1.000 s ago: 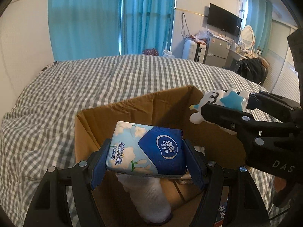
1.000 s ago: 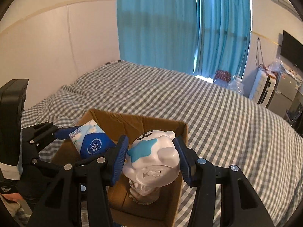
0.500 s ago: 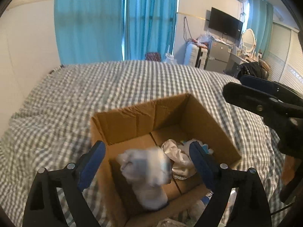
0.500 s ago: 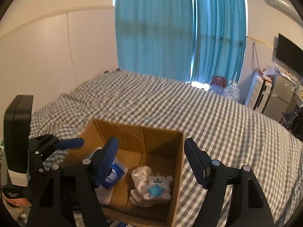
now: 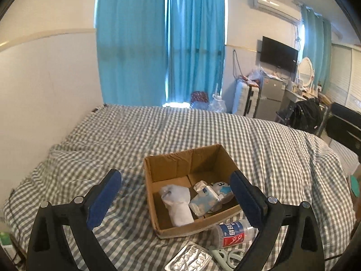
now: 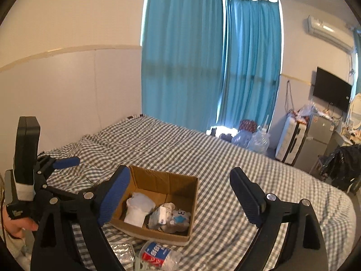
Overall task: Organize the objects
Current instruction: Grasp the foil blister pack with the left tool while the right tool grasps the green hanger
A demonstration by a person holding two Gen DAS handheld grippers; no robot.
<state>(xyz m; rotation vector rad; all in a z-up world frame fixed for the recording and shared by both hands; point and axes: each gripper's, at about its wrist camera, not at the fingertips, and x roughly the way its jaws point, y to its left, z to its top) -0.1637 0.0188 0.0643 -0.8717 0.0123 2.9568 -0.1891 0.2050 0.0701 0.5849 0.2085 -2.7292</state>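
Left wrist view: you're holding both the left gripper and right gripper wide apart, nothing gripped, above the cardboard box where the tissue pack is lying beside the plush toy.

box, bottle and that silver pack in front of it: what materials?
Box: brown corrugated cardboard, matte, creased flaps. Bottle: clear, thin plastic by its see-through wall, with a glossy red-and-blue label. Silver pack: looks like metallic foil, shiny and embossed; possibly a blister pack, hard to tell.
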